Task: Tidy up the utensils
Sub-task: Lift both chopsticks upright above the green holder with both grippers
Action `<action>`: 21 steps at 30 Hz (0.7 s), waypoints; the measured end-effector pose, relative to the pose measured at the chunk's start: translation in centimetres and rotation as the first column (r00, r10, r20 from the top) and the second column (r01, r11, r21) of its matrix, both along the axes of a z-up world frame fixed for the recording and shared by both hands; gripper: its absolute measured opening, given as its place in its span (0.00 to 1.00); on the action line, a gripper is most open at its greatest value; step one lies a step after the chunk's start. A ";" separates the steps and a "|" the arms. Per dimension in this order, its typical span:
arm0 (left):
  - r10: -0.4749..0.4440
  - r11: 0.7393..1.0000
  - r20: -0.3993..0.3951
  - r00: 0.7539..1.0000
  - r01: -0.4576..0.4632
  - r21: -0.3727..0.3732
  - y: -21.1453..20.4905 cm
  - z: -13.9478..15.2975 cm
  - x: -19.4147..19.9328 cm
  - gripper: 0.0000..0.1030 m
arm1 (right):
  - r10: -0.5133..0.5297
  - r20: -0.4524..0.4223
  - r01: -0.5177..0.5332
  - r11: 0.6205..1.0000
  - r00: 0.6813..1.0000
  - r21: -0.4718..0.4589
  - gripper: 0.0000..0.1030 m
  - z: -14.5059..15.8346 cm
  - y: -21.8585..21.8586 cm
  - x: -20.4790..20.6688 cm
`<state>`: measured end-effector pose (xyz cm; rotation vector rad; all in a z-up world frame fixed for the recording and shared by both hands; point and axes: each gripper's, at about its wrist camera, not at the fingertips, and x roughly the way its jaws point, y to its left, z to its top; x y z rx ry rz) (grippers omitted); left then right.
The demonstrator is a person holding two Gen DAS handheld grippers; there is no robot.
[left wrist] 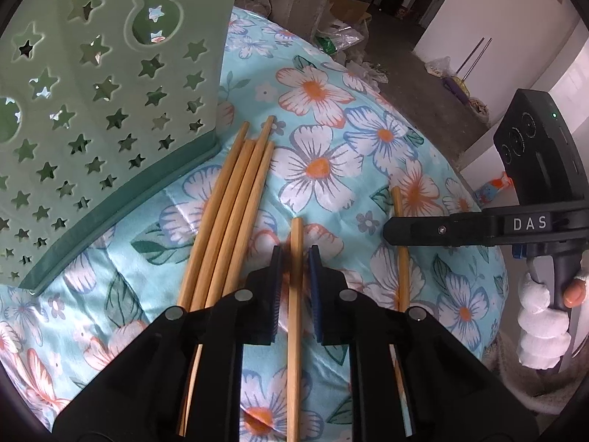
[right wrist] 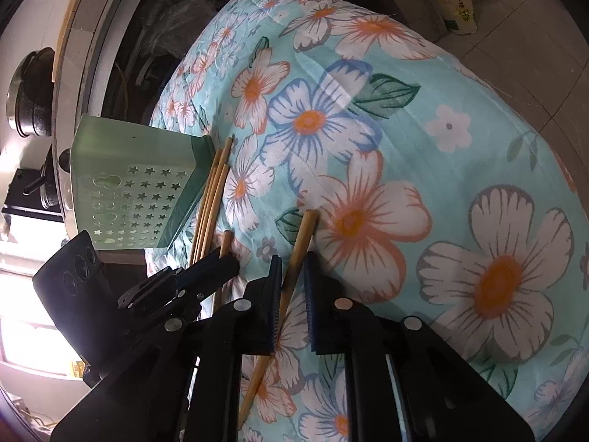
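Observation:
Several wooden chopsticks lie on a floral cloth (left wrist: 324, 169). A bundle of them (left wrist: 235, 199) rests beside a green star-holed utensil holder (left wrist: 92, 118) lying on its side. My left gripper (left wrist: 295, 254) is open, its jaws on either side of a single chopstick (left wrist: 295, 313) with a small gap. My right gripper (right wrist: 293, 261) is open, straddling another chopstick (right wrist: 294, 258), which also shows in the left wrist view (left wrist: 403, 280). The right gripper shows in the left wrist view (left wrist: 390, 232). The holder also appears in the right wrist view (right wrist: 140, 188).
The cloth-covered surface (right wrist: 405, 147) drops off at its edges to a cluttered floor (left wrist: 368, 18). A dark pot (right wrist: 29, 95) sits on a counter at the left of the right wrist view. A bag (right wrist: 456, 3) stands on the floor beyond.

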<state>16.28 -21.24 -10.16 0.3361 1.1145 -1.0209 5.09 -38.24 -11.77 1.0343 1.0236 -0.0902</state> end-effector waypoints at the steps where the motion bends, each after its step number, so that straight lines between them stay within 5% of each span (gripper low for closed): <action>1: 0.006 1.000 0.001 1.000 -0.006 0.001 -0.1 0.0 0.0 0.11 | -0.004 0.002 0.004 1.000 1.000 -0.002 0.11 0.0 0.0 -0.1; 11: 0.027 1.000 0.048 0.998 -0.026 -0.018 -0.3 0.5 -0.3 0.05 | -0.035 0.050 0.036 0.999 0.998 -0.002 0.10 0.8 0.3 -1.0; 17: 0.042 0.989 0.062 0.997 -0.033 -0.142 0.6 3.8 -0.8 0.05 | -0.023 0.134 0.034 0.996 0.991 -0.080 0.08 4.4 1.2 -1.4; 21: 0.088 0.954 0.047 0.995 -0.071 -0.291 2.6 7.1 -0.9 0.05 | 0.024 0.220 0.022 0.979 0.975 -0.204 0.07 8.1 2.4 -1.6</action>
